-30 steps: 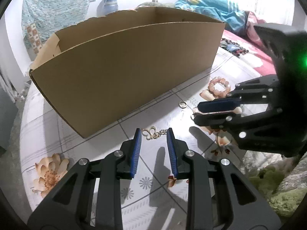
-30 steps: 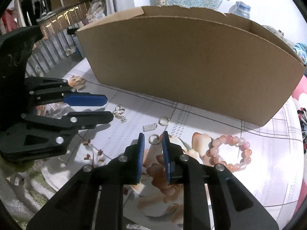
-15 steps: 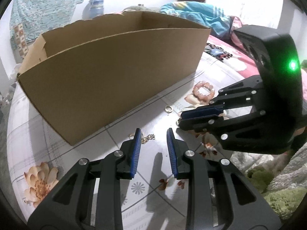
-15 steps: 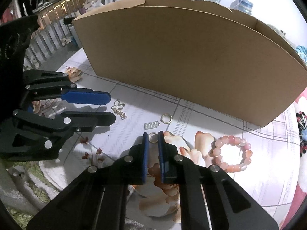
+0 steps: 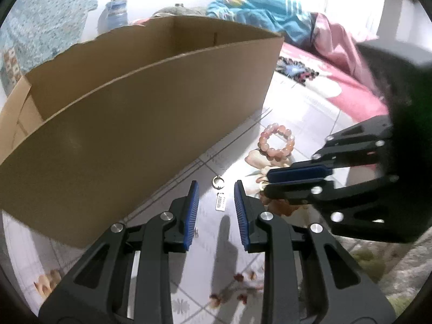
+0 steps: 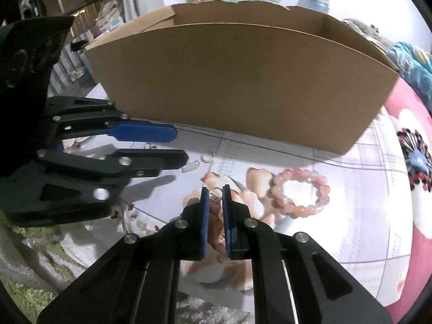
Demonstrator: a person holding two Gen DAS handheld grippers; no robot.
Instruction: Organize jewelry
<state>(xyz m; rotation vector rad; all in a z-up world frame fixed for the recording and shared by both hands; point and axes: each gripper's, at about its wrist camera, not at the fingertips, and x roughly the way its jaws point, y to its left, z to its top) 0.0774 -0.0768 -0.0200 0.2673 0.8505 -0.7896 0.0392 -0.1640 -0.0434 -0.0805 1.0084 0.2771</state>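
Your right tongs (image 6: 215, 191) have just been closing and now pinch a small ring (image 6: 215, 190) at their tips, on the cloth just in front of the box (image 6: 243, 81). Gripping it at the very tips makes sense: the ring is thin and lies flat, so only the pad ends can catch it.

Your left tongs (image 5: 216, 189) stand partly open with nothing in them. A small tag (image 5: 221, 201) lies on the cloth between the pads, untouched, and a second ring (image 5: 218, 181) sits just beyond it, nearer the box. That looks like lining up for the next pick.

The bracelet (image 6: 299, 191) lies loose in front of the box, towards its right end. Part of another small piece (image 6: 150, 145) shows behind the left tongs; you cannot make out what it is.

The box stands open at the top. Only part of its inside walls shows, and no jewelry can be seen in it; the floor of it is hidden. By the look of things, sorting has barely begun.
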